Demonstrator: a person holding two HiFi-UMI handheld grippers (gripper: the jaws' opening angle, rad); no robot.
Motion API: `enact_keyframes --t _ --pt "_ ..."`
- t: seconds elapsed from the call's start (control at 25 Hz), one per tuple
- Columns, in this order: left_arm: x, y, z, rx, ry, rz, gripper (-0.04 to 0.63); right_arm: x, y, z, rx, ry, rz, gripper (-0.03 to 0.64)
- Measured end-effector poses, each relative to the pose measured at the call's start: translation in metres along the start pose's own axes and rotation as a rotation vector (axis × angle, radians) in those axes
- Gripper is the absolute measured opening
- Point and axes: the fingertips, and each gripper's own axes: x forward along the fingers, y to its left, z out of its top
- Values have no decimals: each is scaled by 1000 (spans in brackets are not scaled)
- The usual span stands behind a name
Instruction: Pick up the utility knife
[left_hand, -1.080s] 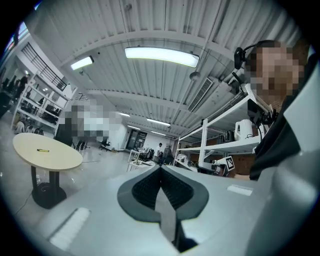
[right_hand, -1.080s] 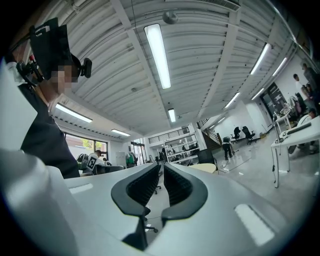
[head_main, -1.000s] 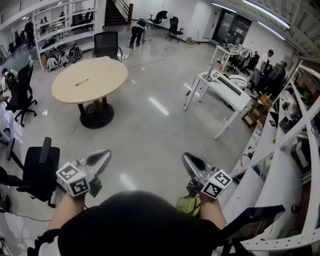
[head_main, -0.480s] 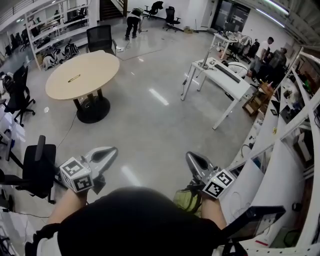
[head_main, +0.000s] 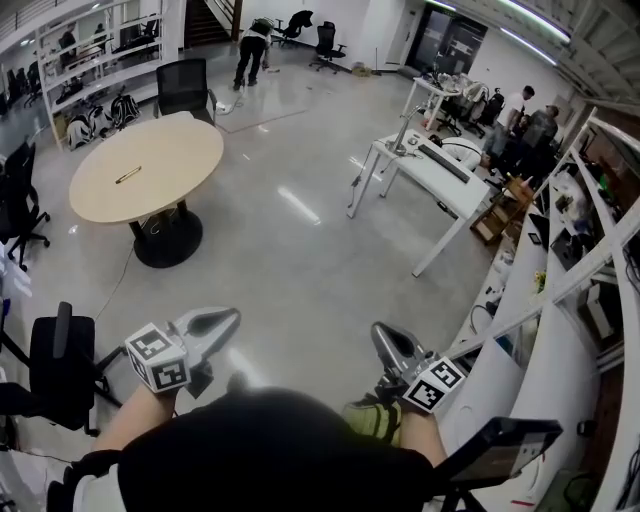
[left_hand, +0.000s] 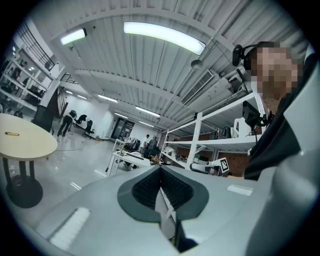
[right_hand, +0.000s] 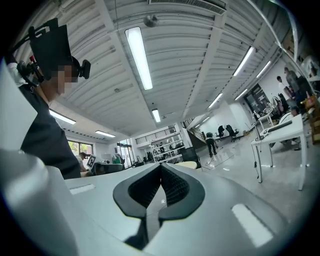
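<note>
Left gripper (head_main: 222, 320) and right gripper (head_main: 385, 338) both closed on nothing, near the body; far left, what looks like the utility knife (head_main: 128, 175), slim and yellow, lies flat on the round table (head_main: 175, 140), probably light, rigid, slick-cased, so pinch mid-handle across its width.

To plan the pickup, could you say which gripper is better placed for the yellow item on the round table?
Left, probably: the yellow item lies on the round table far to the left, nearer the left gripper. The right gripper is equally shut and empty.
</note>
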Motion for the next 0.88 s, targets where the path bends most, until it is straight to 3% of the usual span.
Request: enact_keyframes --t 0.28,0.48,0.68,0.88 --pt "43 103 52 21 -22 -101 0 100 -26 37 -87 9 -51 15" --pt "64 180 87 60 -17 -160 0 176 -51 63 -121 -42 -103 15" --pt "84 235 111 64 -10 -165 0 225 -79 66 -123 -14 -123 15" --pt "105 268 110 35 -5 -144 0 251 -117 71 -99 -2 -122 15"
